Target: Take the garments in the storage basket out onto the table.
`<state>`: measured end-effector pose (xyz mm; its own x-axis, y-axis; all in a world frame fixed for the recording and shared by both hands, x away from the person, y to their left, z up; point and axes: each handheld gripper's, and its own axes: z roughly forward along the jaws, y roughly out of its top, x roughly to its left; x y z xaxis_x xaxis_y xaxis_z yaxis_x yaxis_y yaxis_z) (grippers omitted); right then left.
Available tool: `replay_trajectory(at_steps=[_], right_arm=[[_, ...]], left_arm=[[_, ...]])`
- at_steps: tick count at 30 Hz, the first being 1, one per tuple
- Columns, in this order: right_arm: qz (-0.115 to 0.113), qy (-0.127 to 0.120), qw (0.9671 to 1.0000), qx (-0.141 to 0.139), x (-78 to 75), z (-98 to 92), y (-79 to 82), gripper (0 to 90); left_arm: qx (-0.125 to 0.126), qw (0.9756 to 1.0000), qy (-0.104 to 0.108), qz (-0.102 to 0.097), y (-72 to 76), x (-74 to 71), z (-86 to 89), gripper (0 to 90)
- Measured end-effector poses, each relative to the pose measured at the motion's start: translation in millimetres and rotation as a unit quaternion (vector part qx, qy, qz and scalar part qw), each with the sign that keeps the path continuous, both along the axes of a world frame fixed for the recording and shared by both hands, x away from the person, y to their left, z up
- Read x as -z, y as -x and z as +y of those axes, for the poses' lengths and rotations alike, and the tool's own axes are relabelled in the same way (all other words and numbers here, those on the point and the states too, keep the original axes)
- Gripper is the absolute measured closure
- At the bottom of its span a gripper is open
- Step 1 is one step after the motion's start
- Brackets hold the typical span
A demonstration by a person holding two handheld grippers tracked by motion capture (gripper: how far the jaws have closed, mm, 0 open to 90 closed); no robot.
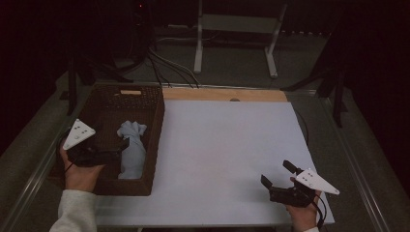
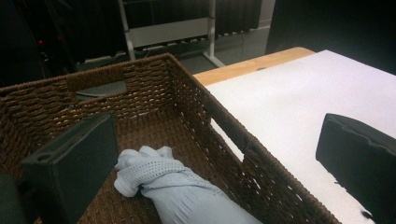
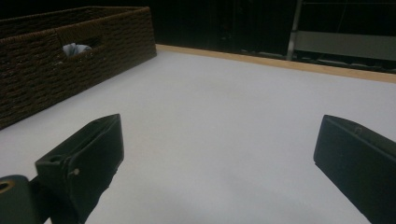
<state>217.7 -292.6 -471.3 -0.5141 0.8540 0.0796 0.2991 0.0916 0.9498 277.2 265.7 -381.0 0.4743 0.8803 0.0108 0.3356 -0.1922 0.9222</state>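
**Cloth in the basket, both claws wide: what could slip**

While my left gripper (image 1: 113, 153) hangs over the wicker basket (image 1: 155, 140) with its jaws spread wide, nothing is clamped yet. In the left gripper view the pale blue cloth (image 2: 182, 186) lies bunched on the basket floor just ahead of and below the claw, nearer the left-hand jaw, with the right-hand jaw out past the basket's long wall and over the white board (image 2: 299, 107).

That straddle is my first worry. If I drop straight down from here, I judge the outer jaw catches the woven rim instead of clearing it, and the basket tips or slides. I need the whole claw inside the wall before closing.

The second risk is the cloth itself. It looks soft and loosely knotted, so a shallow pinch may take only a fold; it could then unfurl and fall back, or drag across the weave and snag.

Further right, my right gripper (image 1: 280, 180) sits low over the bare board, jaws likewise apart and holding nothing, well away from the basket, which lies off to the claw's front left. It gives no bracing there, so if the basket shifts under a pull, nothing steadies it.
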Motion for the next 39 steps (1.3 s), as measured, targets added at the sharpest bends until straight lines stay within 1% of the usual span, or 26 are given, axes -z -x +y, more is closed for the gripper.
replay_trajectory(at_steps=[15,19,23,24,25,26,27,28,29,30,31,32,33,34,35,39], right_arm=[[0.000,0.000,1.0000,0.000,0.1,0.0,-0.1,1.9],[0.000,-0.001,1.0000,0.001,0.0,-0.2,-0.1,1.9],[0.000,-0.002,1.0000,0.001,0.0,-0.3,-0.1,1.9],[-0.001,-0.001,1.0000,0.001,0.0,-0.5,-0.1,1.9],[-0.001,-0.001,1.0000,0.001,0.0,-0.5,-0.1,1.9],[-0.001,-0.002,1.0000,0.001,0.0,-0.6,-0.2,1.9],[-0.001,-0.002,1.0000,0.001,0.0,-0.6,-0.2,1.9],[0.000,-0.002,1.0000,0.001,0.1,-0.6,-0.3,1.9],[0.000,-0.002,1.0000,0.001,0.1,-0.6,-0.3,1.9],[0.000,-0.002,1.0000,0.001,0.2,-0.6,-0.5,1.9],[0.000,-0.002,1.0000,0.001,0.2,-0.6,-0.5,1.9],[0.000,-0.002,1.0000,0.001,0.3,-0.5,-0.5,1.9],[0.000,-0.002,1.0000,0.001,0.3,-0.4,-0.6,1.9],[0.000,-0.002,1.0000,0.001,0.3,-0.3,-0.6,1.9],[0.000,-0.002,1.0000,0.001,0.3,-0.3,-0.6,1.9],[0.001,-0.002,1.0000,0.001,0.5,-0.2,-0.7,1.9]], left_arm=[[-0.002,0.9998,-0.006,0.016,-15.9,0.1,1.2,0.2],[-0.004,0.9997,-0.005,0.023,-20.8,2.0,2.2,0.1],[-0.008,0.9995,-0.009,0.030,-25.9,5.3,2.9,0.1],[-0.009,0.9993,-0.011,0.034,-28.8,7.5,3.3,0.2],[-0.009,0.9993,-0.011,0.034,-28.8,7.5,3.3,0.2],[-0.009,0.9991,-0.013,0.040,-32.1,10.0,3.8,0.2],[-0.009,0.9991,-0.013,0.040,-32.1,10.0,3.8,0.2],[-0.008,0.9988,-0.013,0.047,-35.2,12.6,4.2,0.2],[-0.008,0.9988,-0.013,0.047,-35.2,12.6,4.2,0.2],[-0.008,0.9984,-0.015,0.053,-37.8,14.6,4.6,0.2],[-0.008,0.9984,-0.015,0.053,-37.8,14.6,4.6,0.2],[-0.007,0.9982,-0.017,0.058,-40.0,16.2,4.5,0.2],[-0.007,0.9982,-0.017,0.058,-40.0,16.2,4.5,0.2],[-0.005,0.9978,-0.019,0.063,-42.2,17.3,4.3,0.2],[-0.005,0.9978,-0.019,0.063,-42.2,17.3,4.3,0.2],[-0.005,0.9970,-0.025,0.073,-47.2,20.3,3.9,0.2]])
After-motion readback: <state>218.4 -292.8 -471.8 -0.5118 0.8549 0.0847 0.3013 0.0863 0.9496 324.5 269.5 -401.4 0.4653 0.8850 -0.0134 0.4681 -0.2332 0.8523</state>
